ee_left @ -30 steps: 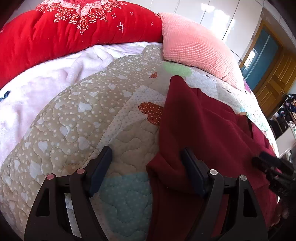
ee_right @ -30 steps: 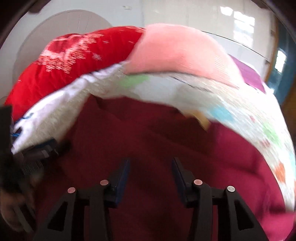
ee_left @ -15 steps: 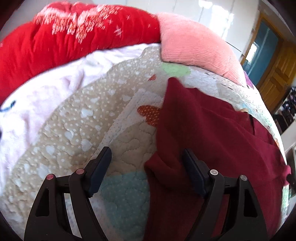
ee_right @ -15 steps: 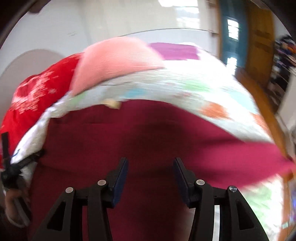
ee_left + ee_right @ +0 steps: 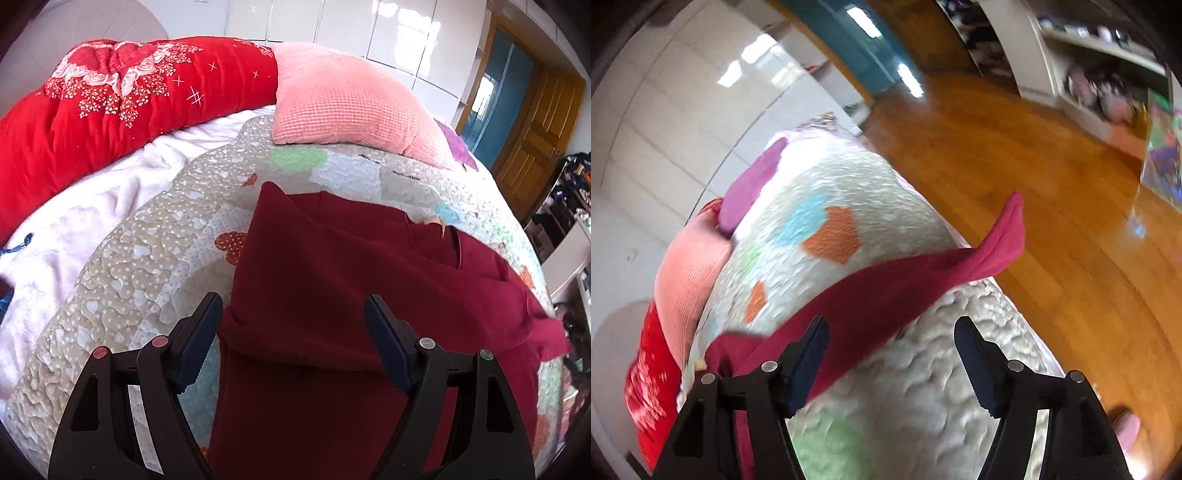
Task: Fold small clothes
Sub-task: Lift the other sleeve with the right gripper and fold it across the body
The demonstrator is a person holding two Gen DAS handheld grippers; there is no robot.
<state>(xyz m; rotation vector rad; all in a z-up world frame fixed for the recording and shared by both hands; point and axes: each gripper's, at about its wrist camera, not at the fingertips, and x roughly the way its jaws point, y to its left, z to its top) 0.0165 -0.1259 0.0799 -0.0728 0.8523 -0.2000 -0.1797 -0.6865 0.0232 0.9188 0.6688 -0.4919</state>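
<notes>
Maroon garment lies spread on the patchwork quilt that covers the bed, toward the quilt's right-hand edge as the left wrist view shows it. One folded layer sits over another, forming a soft roll across the cloth just in front of the left gripper. A narrow end of the garment reaches past the quilt's side edge and shows against the wooden floor; the right wrist view is blurred, so whether that end hangs or is lifted cannot be told.

Left gripper: jaws stand wide apart above the garment's near-left corner. The left finger is over bare quilt, the right finger is over the cloth. Nothing is pinched.

Right gripper: jaws have just been opening and stand apart. A strip of the garment crosses behind the left finger; the pads do not press on it, and bare quilt shows between them.

At the head edge of the bed rest a red floral bolster and a pink cushion; a white fleece blanket lies along the quilt's left edge.
</notes>
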